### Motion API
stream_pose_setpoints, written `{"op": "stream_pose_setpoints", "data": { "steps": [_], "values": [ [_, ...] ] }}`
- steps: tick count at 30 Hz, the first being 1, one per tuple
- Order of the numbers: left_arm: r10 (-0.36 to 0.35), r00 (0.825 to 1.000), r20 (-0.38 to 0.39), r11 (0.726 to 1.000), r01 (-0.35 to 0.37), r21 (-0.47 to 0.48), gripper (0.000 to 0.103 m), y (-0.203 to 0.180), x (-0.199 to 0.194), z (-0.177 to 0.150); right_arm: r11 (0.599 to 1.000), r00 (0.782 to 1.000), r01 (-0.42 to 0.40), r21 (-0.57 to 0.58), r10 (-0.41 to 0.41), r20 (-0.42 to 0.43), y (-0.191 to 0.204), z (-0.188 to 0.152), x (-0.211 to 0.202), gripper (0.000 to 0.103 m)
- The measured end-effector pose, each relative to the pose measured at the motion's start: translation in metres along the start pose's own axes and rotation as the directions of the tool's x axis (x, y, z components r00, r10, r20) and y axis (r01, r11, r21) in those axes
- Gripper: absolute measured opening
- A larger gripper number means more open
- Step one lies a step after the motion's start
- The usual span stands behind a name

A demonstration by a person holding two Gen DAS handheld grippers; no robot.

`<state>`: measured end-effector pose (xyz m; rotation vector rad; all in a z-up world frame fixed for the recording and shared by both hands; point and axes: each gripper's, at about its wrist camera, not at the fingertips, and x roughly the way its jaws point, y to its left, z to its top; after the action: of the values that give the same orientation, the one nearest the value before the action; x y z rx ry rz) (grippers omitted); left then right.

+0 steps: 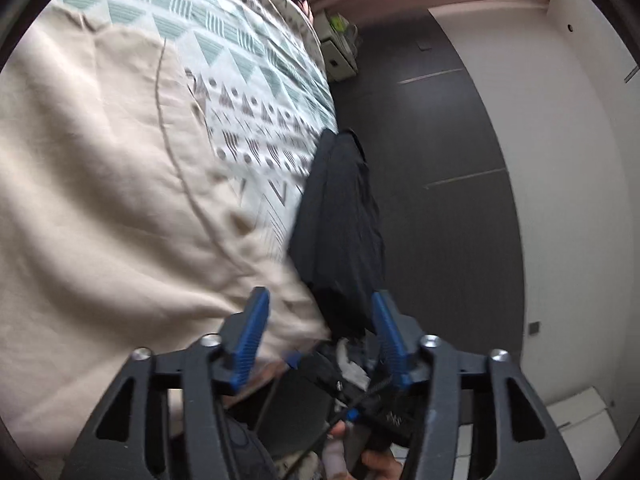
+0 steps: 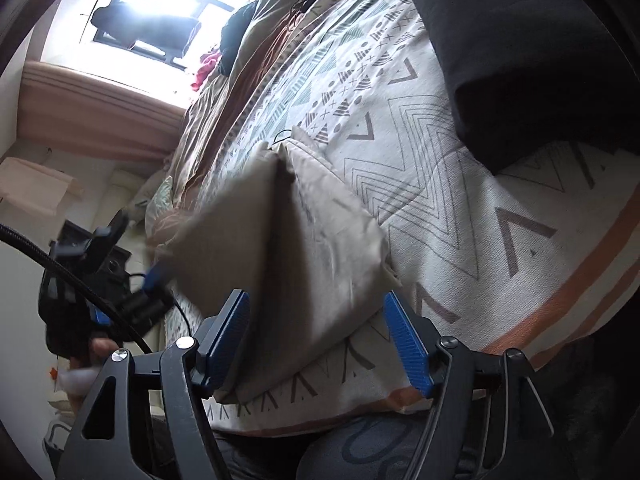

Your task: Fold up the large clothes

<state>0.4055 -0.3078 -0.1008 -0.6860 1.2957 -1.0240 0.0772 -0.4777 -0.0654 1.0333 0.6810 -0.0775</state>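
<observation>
Both my grippers stand apart over the beige cloth on the bed.

My left gripper (image 1: 320,332) gapes, its pads pressing nothing; the beige cloth (image 1: 120,184) spreads ahead and left of its jaws, a dark garment (image 1: 344,216) hanging just beyond them. My right gripper (image 2: 324,336) is likewise apart, the cloth's folded end (image 2: 296,240) lying between and ahead of its jaws on the patterned bedspread (image 2: 460,208), unclamped.
</observation>
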Motion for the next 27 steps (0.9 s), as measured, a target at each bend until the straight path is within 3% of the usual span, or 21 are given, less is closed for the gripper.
{"op": "stream_pose_setpoints", "data": {
  "steps": [7,11,18,19,21,23,27],
  "values": [
    [0.112,0.988,0.105,0.994,-0.11,-0.023,0.065,0.025,-0.055,-0.007,1.0,0.999,-0.019,-0.018,0.019,-0.026,0.0,0.012,0.019,0.068],
    [0.205,0.96,0.192,0.978,-0.194,-0.074,0.065,0.05,-0.1,-0.012,0.999,0.997,0.003,-0.043,-0.007,-0.076,0.005,0.017,0.045,0.068],
    [0.373,0.89,0.262,0.925,-0.334,-0.182,0.065,0.098,-0.153,-0.029,0.995,0.99,0.024,-0.096,-0.037,-0.134,0.019,0.023,0.085,0.067],
    [0.384,0.885,0.264,0.92,-0.342,-0.194,0.065,0.104,-0.153,-0.029,0.994,0.991,0.036,-0.106,-0.05,-0.128,0.022,0.024,0.088,0.064],
    [0.412,0.873,0.259,0.905,-0.361,-0.223,0.065,0.117,-0.157,-0.035,0.99,0.99,0.074,-0.122,-0.087,-0.109,0.025,0.028,0.094,0.028],
    [0.422,0.873,0.245,0.899,-0.368,-0.238,0.065,0.128,-0.158,-0.038,0.99,0.993,0.067,-0.125,-0.078,-0.089,0.027,0.031,0.093,0.011],
    [0.444,0.866,0.228,0.886,-0.387,-0.254,0.065,0.143,-0.159,-0.045,0.985,0.998,0.045,-0.168,-0.052,-0.039,0.037,0.029,0.082,0.006]
  ]
}}
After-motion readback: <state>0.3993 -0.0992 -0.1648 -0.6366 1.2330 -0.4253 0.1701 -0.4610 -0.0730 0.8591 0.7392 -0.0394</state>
